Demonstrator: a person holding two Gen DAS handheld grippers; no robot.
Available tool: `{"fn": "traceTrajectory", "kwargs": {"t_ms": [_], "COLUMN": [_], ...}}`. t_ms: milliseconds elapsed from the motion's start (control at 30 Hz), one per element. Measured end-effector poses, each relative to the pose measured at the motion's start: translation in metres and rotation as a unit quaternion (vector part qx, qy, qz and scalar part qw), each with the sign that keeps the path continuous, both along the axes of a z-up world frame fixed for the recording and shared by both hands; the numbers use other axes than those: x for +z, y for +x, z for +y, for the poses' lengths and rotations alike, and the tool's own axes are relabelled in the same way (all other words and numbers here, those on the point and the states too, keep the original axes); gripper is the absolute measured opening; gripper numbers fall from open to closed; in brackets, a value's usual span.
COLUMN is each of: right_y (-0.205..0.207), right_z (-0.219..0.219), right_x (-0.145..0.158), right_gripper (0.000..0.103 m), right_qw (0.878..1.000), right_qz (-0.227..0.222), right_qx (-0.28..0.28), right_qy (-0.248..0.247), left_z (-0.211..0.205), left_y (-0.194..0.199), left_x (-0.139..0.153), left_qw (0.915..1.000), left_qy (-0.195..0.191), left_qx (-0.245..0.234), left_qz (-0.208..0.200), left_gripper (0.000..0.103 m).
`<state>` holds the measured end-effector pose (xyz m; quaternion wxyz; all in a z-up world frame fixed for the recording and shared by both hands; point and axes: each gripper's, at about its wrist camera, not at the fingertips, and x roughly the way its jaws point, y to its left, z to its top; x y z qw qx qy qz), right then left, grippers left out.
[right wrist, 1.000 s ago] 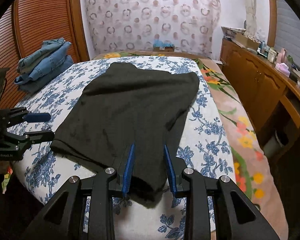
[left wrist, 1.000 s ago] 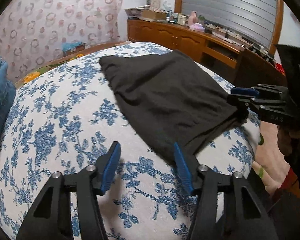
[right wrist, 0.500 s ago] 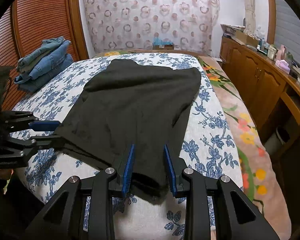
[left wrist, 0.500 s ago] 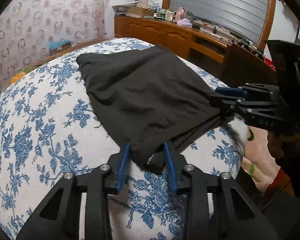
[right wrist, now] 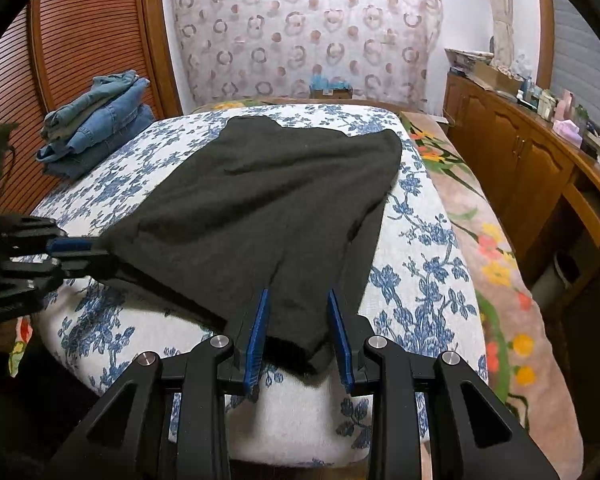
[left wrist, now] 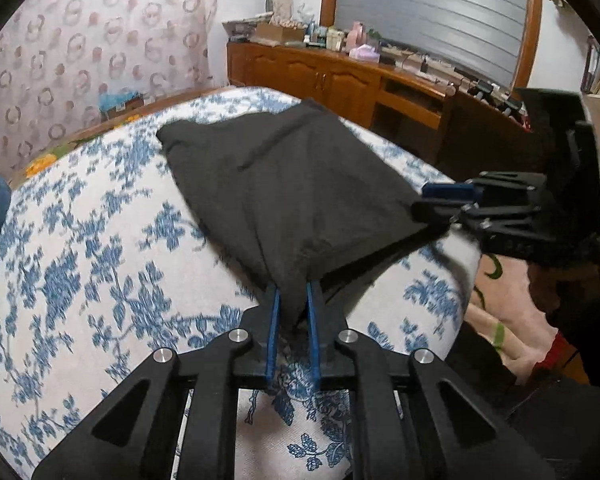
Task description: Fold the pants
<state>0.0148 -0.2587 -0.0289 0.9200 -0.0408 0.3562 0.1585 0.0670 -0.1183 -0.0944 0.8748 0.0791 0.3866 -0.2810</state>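
Black pants lie spread on a bed with a blue floral cover; they also show in the right wrist view. My left gripper is shut on the near left corner of the pants, which is lifted a little off the bed. It shows at the left of the right wrist view. My right gripper is shut on the near right corner of the pants. It shows at the right of the left wrist view, holding that corner. The near hem stretches between the two grippers.
A stack of folded blue jeans sits on the bed's far left. A wooden sideboard with clutter runs along the right wall. A floral rug covers the floor between bed and sideboard. A patterned curtain hangs behind.
My left gripper moved onto the near left corner of the pants and shut on it. Both corners have risen slightly and the hem is now taut.
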Motion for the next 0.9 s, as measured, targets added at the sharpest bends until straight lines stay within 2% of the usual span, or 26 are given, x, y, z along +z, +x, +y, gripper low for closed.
{"fn": "traceTrajectory", "kwargs": {"t_ms": [400, 433, 467, 600, 800, 900], "right_y": [-0.009, -0.009, -0.011, -0.016, -0.026, -0.02], "right_z": [-0.011, -0.011, -0.01, -0.014, -0.01, -0.011], "right_x": [-0.001, 0.0, 0.001, 0.005, 0.006, 0.0], "right_gripper": [0.03, 0.027, 0.017, 0.009, 0.007, 0.007], "right_qw": [1.0, 1.0, 1.0, 1.0, 1.0, 1.0], "right_qz": [0.007, 0.006, 0.005, -0.004, -0.008, 0.005], "right_qx": [-0.007, -0.004, 0.001, 0.002, 0.009, -0.001], "right_qy": [0.023, 0.022, 0.022, 0.021, 0.009, 0.005], "left_z": [-0.002, -0.002, -0.003, -0.002, -0.001, -0.001], "left_y": [0.002, 0.002, 0.002, 0.004, 0.004, 0.004], "left_x": [-0.005, -0.005, -0.005, -0.007, -0.007, -0.007], "left_qw": [0.9999, 0.9999, 0.9999, 0.9999, 0.9999, 0.9998], "left_qy": [0.007, 0.006, 0.007, 0.005, 0.004, 0.007], "left_qx": [0.008, 0.008, 0.009, 0.008, 0.009, 0.012], "left_qz": [0.008, 0.008, 0.008, 0.01, 0.01, 0.011], "left_gripper": [0.015, 0.015, 0.015, 0.015, 0.016, 0.021]}}
